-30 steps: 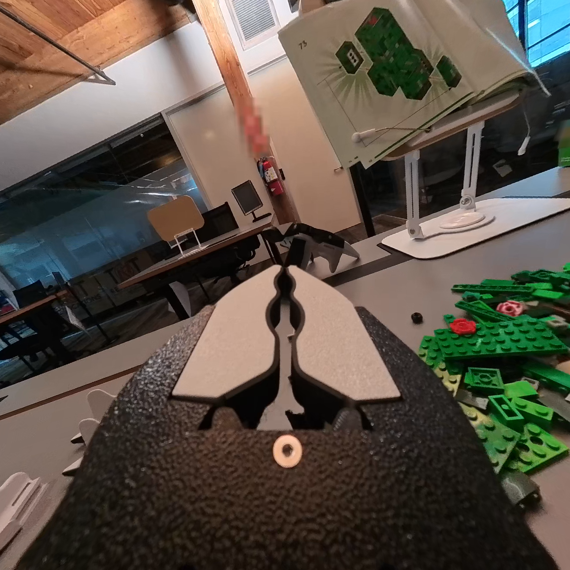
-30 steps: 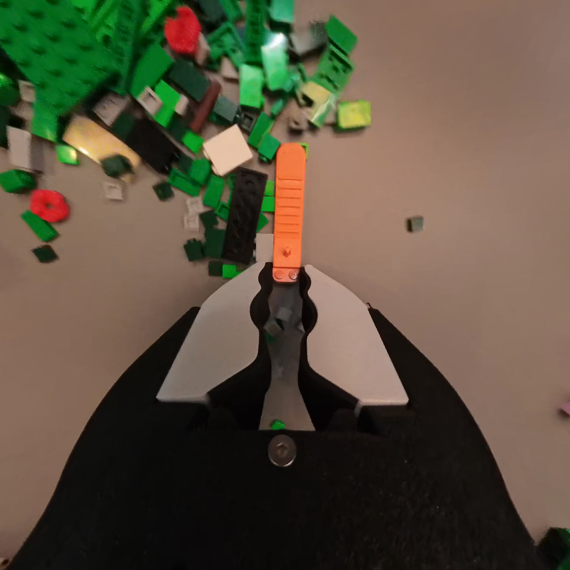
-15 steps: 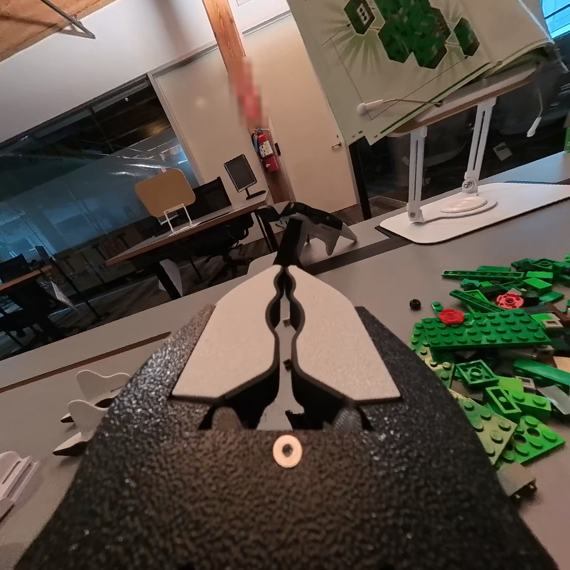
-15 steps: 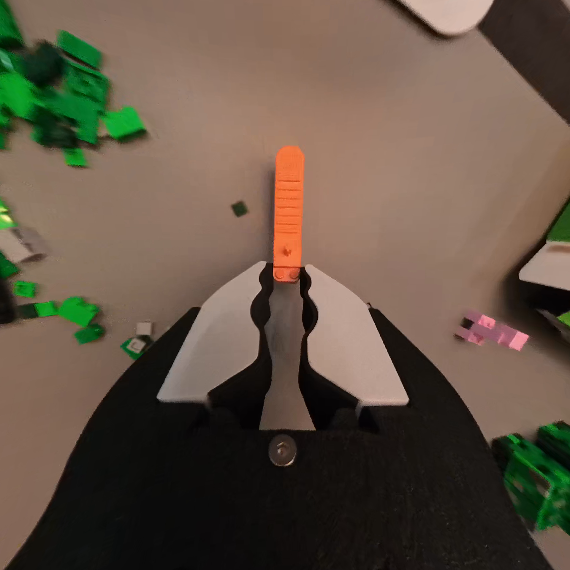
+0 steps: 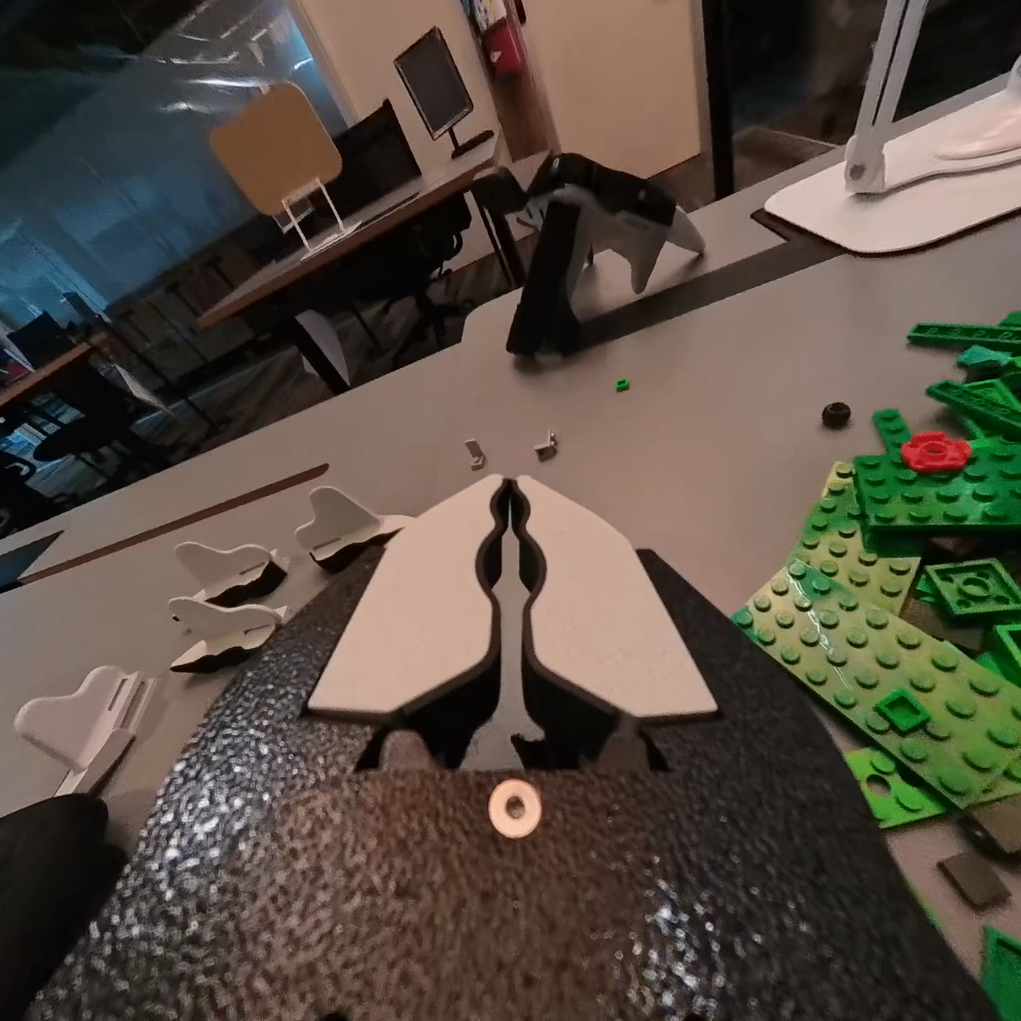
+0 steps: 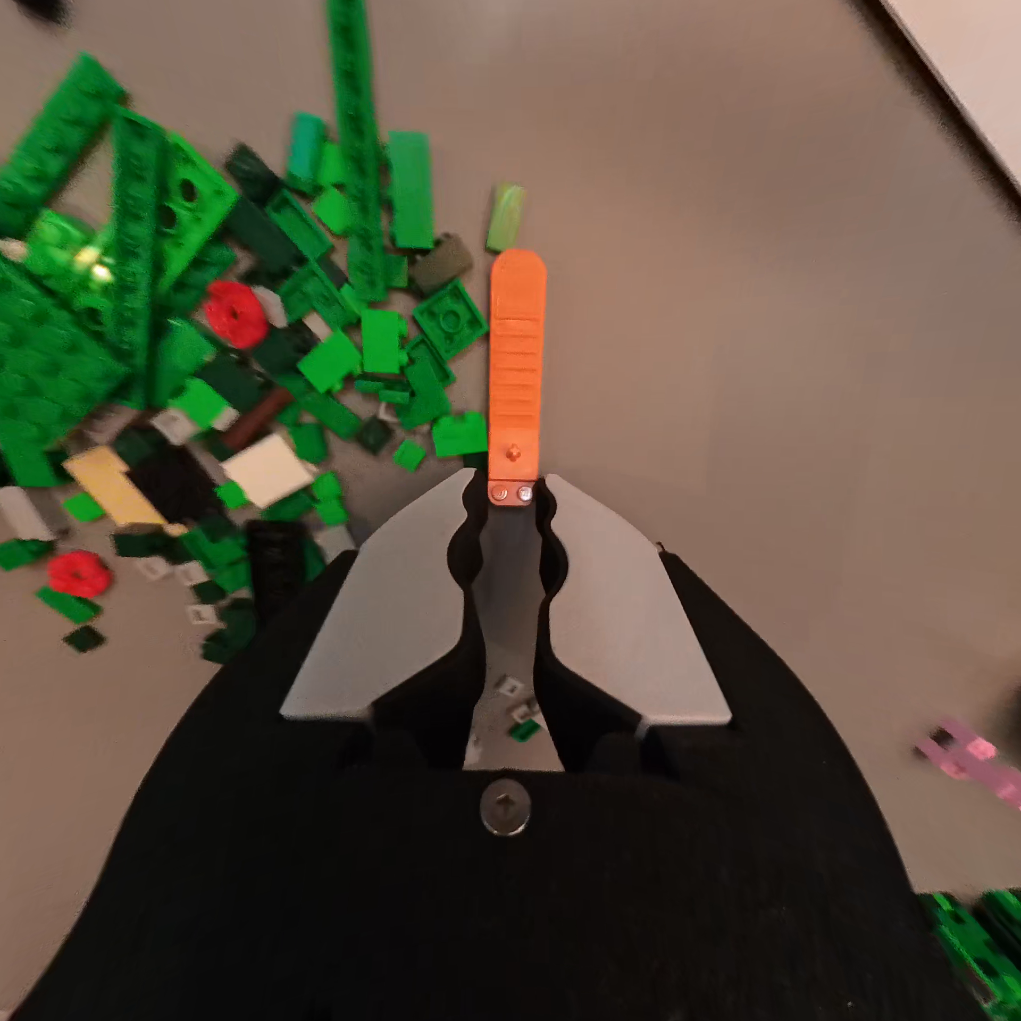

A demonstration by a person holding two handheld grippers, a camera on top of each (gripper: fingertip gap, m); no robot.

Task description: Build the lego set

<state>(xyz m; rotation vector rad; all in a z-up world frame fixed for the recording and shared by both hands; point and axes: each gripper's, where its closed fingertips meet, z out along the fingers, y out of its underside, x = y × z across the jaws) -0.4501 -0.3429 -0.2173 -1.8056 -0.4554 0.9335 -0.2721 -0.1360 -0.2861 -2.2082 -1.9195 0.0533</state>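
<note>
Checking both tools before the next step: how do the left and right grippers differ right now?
The left gripper is shut and empty; the right gripper is shut on the orange separator. The left looks along the table; the right looks down at it, beside the brick pile. Both have grey fingers.

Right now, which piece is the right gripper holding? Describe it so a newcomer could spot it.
Find the green brick pile on the grey table. At its right edge the right gripper pinches a long flat orange brick separator, pointing away from the camera. It is the only orange piece, with a ribbed top.
</note>
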